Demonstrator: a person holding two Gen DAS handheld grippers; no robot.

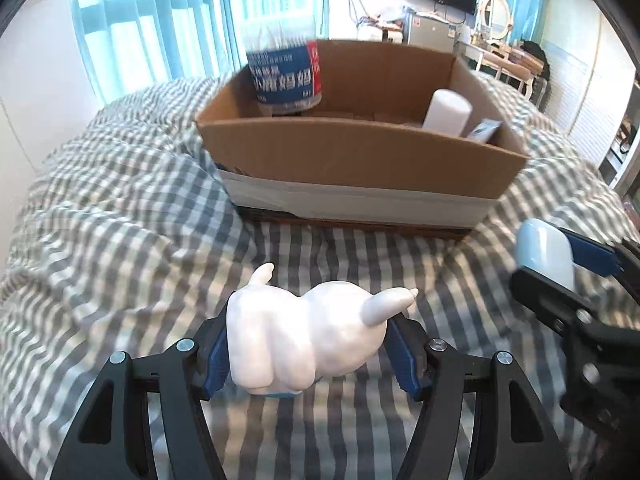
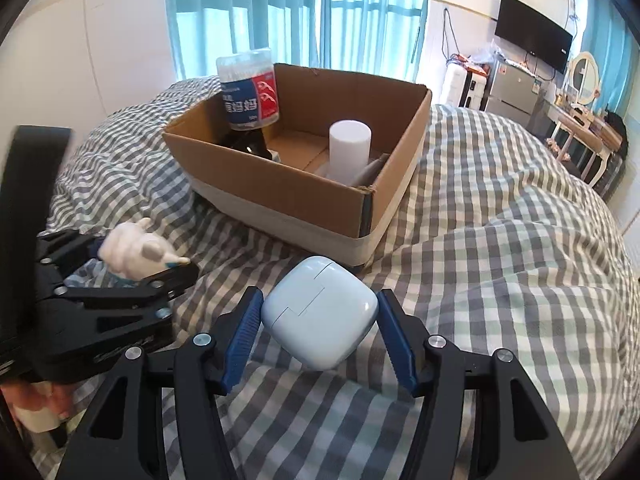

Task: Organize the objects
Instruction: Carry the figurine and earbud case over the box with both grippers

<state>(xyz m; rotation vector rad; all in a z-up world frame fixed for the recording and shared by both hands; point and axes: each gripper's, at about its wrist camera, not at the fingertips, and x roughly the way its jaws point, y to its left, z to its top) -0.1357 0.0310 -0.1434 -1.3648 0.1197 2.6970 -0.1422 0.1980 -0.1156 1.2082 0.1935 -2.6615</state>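
Left gripper (image 1: 308,354) clamped on white figurine (image 1: 304,336), blue pads pressed to both its sides, held above the checked bedding (image 1: 120,240). In the right wrist view the same gripper (image 2: 136,264) sits at 9 o'clock, figurine (image 2: 134,250) poking out between its fingers.

Right gripper (image 2: 320,330) clenched on pale blue earbud case (image 2: 320,312), pads touching its left and right flanks, case tilted, lid seam facing up. In the left wrist view that gripper (image 1: 560,264) shows at 3 o'clock with the case (image 1: 546,254) in it.

Cardboard box (image 1: 360,152) open on the bed at 12 o'clock from both grippers, well apart from them. Inside the box:
- floss-pick tub (image 2: 248,88) with blue label, at the box's far left corner, perched on a dark object (image 2: 250,144); can't tell what that object is
- white cylinder (image 2: 349,148) upright near the right wall
- small grey packet (image 1: 484,130) just beside the cylinder, leaning on the wall

Both held items are outside the box, on its near side

Background at 1–2 o'clock: wall TV (image 2: 532,42), round mirror (image 2: 585,78) on a dresser
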